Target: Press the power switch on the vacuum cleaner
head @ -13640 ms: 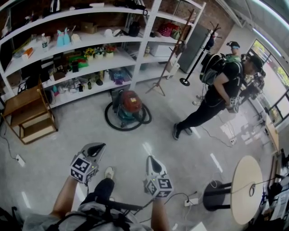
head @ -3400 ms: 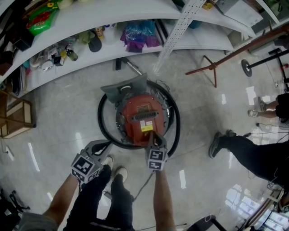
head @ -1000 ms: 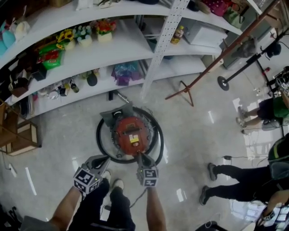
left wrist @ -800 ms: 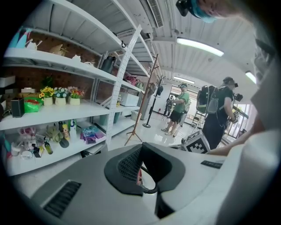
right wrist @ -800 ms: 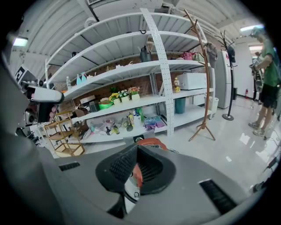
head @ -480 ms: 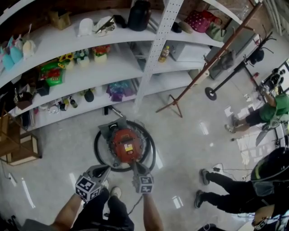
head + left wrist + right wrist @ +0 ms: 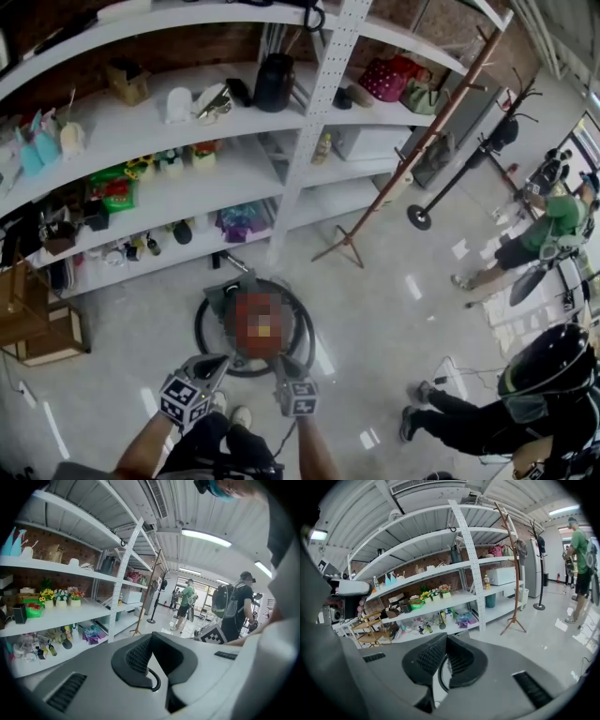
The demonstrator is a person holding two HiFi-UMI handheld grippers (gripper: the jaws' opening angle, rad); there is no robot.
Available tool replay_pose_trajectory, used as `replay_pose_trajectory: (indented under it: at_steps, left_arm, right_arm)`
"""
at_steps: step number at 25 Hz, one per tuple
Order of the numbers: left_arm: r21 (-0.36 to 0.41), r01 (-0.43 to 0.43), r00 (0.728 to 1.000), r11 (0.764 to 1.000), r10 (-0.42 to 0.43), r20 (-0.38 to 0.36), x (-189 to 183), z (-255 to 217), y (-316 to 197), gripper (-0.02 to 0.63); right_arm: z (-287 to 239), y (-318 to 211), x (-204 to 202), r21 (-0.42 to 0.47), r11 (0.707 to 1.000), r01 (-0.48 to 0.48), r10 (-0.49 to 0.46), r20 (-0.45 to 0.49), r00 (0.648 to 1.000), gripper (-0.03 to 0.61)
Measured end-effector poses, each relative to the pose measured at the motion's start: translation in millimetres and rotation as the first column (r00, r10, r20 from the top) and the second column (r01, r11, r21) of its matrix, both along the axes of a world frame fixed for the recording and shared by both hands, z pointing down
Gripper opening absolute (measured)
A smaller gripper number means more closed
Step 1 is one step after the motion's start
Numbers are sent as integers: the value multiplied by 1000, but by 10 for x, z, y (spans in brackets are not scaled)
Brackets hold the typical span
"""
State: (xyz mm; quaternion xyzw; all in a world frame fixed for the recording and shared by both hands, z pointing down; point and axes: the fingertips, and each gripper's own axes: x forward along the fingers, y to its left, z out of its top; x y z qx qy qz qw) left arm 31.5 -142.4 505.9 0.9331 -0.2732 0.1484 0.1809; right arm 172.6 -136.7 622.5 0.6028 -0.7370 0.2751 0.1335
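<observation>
Two handheld grippers are held low in front of the person, side by side. The left gripper (image 7: 217, 362) is shown in its own view with its ribbed pads (image 7: 137, 656) brought together at the tips, nothing between them. The right gripper (image 7: 279, 360) is likewise closed at the tips and empty. Through the slit below each pair of pads, a curve of black hose (image 7: 436, 682) is seen against pale floor. A light shoe (image 7: 236, 415) is seen just behind the grippers. Just beyond the tips, the vacuum cleaner (image 7: 223, 296) is stood on the glossy floor, ringed by its coiled hose, its red top covered by a mosaic patch. Behind it, white shelving (image 7: 319, 103) is packed with bottles, flowers and bags. A wooden coat stand (image 7: 412, 150) is leaned to the right, where a person in green (image 7: 562, 216) is seen well apart.
</observation>
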Motion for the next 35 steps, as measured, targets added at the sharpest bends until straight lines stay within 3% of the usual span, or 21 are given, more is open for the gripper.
replay_pose_trajectory:
  at_steps: [9, 20, 35]
  left_arm:
    - [63, 7, 1000, 998, -5, -29, -116, -519, 58, 9]
    - [166, 43, 995, 985, -28, -93, -198, -1083, 110, 9]
    - [227, 70, 991, 971, -42, -126, -237, -1339, 53, 9]
  right_arm:
    - [-419, 72, 100, 21, 999, -45, 45, -20, 999, 11]
    - [-949, -27, 66, 112, 993, -41, 46, -43, 998, 11]
    - [-1367, 16, 50, 169, 985, -33, 48, -91, 995, 11]
